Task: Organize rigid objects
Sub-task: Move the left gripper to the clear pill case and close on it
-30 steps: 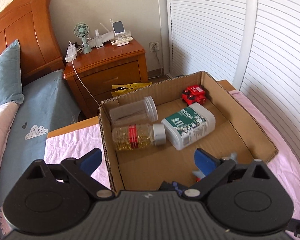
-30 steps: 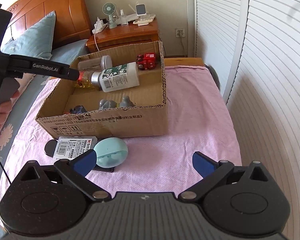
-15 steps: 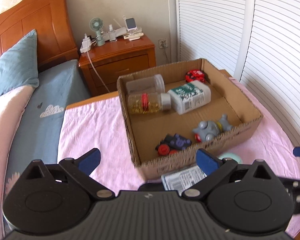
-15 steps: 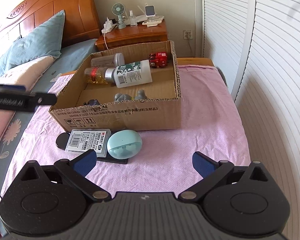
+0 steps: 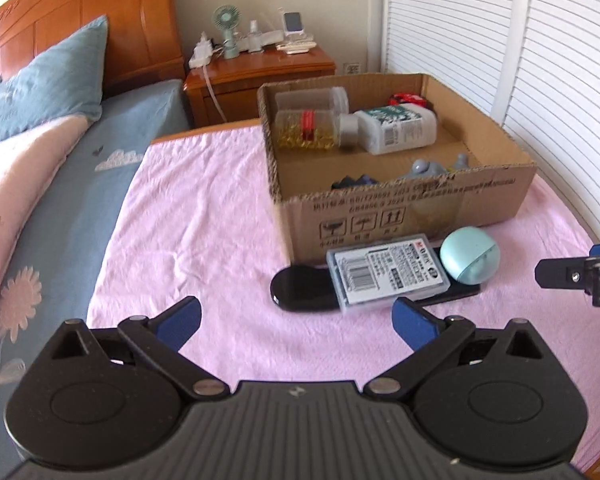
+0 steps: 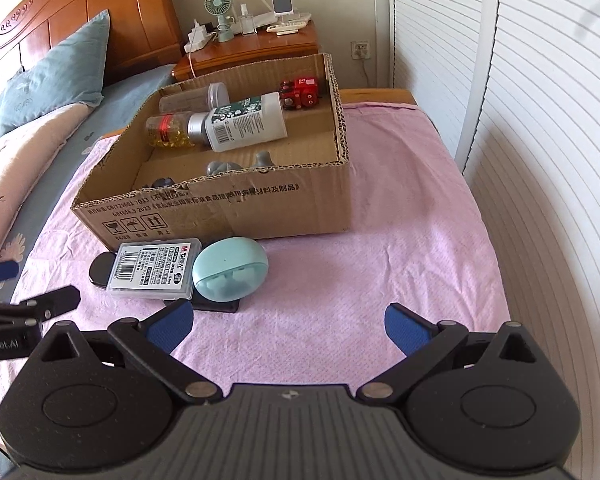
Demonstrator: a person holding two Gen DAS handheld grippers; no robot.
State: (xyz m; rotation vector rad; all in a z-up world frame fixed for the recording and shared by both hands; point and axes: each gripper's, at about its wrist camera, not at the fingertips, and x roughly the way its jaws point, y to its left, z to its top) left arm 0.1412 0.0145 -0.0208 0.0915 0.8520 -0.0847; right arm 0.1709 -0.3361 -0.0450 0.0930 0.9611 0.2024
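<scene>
**Both tongs wide apart, three things outside the box**

Here the left tongs (image 5: 296,322) hang spread wide over the pink cloth (image 5: 204,216), with nothing between the blue pads. The right tongs (image 6: 289,326) are spread just as wide and hold nothing either.

The cardboard box (image 6: 236,212) sits on the cloth. Inside it lie a white bottle (image 6: 246,122) on its side, a clear bottle of yellow capsules (image 6: 168,132) touching the white one cap to cap, an empty clear jar (image 6: 192,98) behind them, and a red toy (image 6: 300,92) in the far corner. A grey toy (image 6: 220,167) and a dark toy (image 6: 164,182) lie by the near wall, mostly hidden.

Just in front of the box, a flat black item (image 5: 300,290) lies on the cloth. A clear plastic case (image 6: 154,270) with a barcode label rests on it, and a mint-green oval case (image 6: 230,268) touches the clear one on the right.
</scene>
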